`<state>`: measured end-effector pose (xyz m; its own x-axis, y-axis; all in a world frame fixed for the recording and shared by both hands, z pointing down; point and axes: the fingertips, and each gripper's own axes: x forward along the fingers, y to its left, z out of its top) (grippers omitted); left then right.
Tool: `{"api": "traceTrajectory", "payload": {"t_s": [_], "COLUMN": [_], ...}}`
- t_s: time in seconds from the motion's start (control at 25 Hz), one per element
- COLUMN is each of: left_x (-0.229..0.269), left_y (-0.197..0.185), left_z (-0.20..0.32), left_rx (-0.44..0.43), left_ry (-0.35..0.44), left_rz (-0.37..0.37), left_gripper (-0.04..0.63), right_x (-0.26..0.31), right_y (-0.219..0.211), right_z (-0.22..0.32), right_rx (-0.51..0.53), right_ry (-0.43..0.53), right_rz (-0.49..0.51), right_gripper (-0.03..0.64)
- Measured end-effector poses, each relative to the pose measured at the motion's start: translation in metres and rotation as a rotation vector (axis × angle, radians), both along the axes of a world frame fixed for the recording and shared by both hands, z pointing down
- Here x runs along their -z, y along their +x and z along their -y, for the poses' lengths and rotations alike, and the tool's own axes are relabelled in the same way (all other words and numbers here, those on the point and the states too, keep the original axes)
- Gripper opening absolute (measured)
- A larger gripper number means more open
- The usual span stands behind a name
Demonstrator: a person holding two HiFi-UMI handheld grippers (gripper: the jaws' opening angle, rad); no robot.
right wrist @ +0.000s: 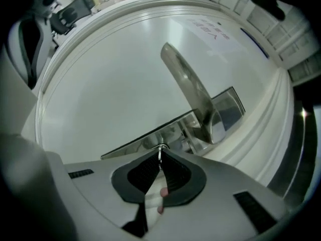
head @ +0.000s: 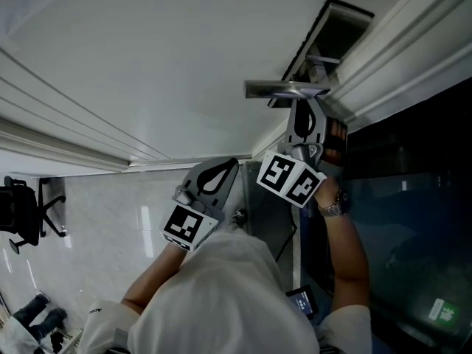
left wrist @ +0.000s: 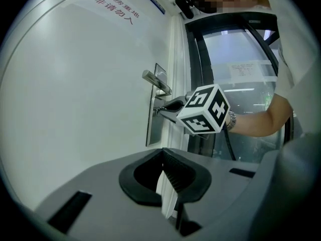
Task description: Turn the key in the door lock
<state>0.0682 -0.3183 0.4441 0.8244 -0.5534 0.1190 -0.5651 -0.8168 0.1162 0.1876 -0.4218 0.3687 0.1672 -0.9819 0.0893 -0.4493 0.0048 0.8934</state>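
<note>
The white door [head: 162, 65] carries a silver lever handle [head: 284, 89] over a metal lock plate [right wrist: 220, 109]. A small metal key [right wrist: 160, 153] sticks out of the lock below the handle. My right gripper [right wrist: 160, 158] points straight at the plate, its jaws shut on the key's head. In the left gripper view the right gripper [left wrist: 163, 109] meets the lock plate [left wrist: 152, 122] under the handle [left wrist: 156, 82]. In the head view the right gripper [head: 304, 108] sits just below the handle. My left gripper [head: 234, 162] hangs back from the door, shut and holding nothing.
A dark glass panel [head: 413, 220] and the white door frame [head: 391, 57] stand right of the lock. A black office chair [head: 22, 212] is on the pale floor at the left. A sign with red characters [left wrist: 116, 9] is high on the door.
</note>
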Motion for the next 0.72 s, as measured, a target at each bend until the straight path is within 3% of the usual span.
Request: {"api": "traceTrajectory", "payload": {"t_s": [0.24, 0.52, 0.72], "left_x": [0.001, 0.002, -0.001], "left_y": [0.003, 0.008, 0.005], "left_z": [0.002, 0.002, 0.005], "left_rx": [-0.005, -0.008, 0.013], "left_ry": [0.010, 0.001, -0.001], "left_rz": [-0.001, -0.004, -0.003], "left_gripper": [0.006, 0.006, 0.006], "right_x": [0.005, 0.007, 0.005], "right_y": [0.003, 0.010, 0.013], "right_z": [0.002, 0.003, 0.002], "right_rx": [-0.016, -0.035, 0.002], "right_ry": [0.004, 0.054, 0.059], "right_rz": [0.419, 0.983, 1.357], "right_gripper": [0.016, 0.011, 0.012]}}
